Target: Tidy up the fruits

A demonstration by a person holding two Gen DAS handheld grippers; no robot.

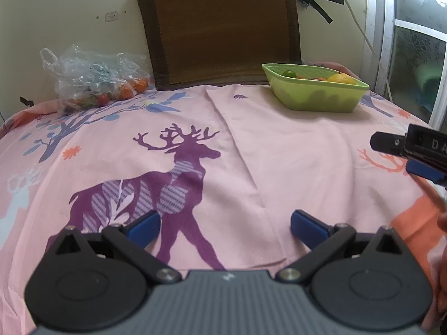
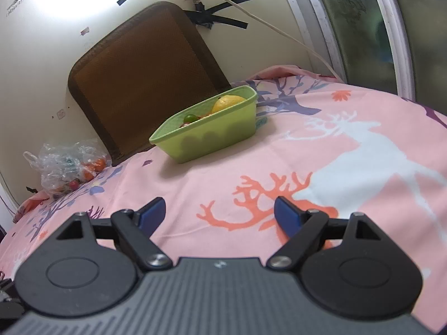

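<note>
Only leftward: right tongs, person's hand

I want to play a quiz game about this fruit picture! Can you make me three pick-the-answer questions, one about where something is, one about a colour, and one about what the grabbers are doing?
1. Where is the yellow fruit?
A. in the green tub
B. in the plastic bag
C. on the pink sheet

2. What colour is the tub?
A. blue
B. green
C. red

3. How are the left gripper and the right gripper?
A. both open and empty
B. both shut on fruit
C. one holds the bag

Answers:
1 A, it pokes over the tub's rim.
2 B, its walls are light green.
3 A, the blue fingers stand wide apart with only the sheet between them; the plastic bag lies untouched by the wall.
</note>
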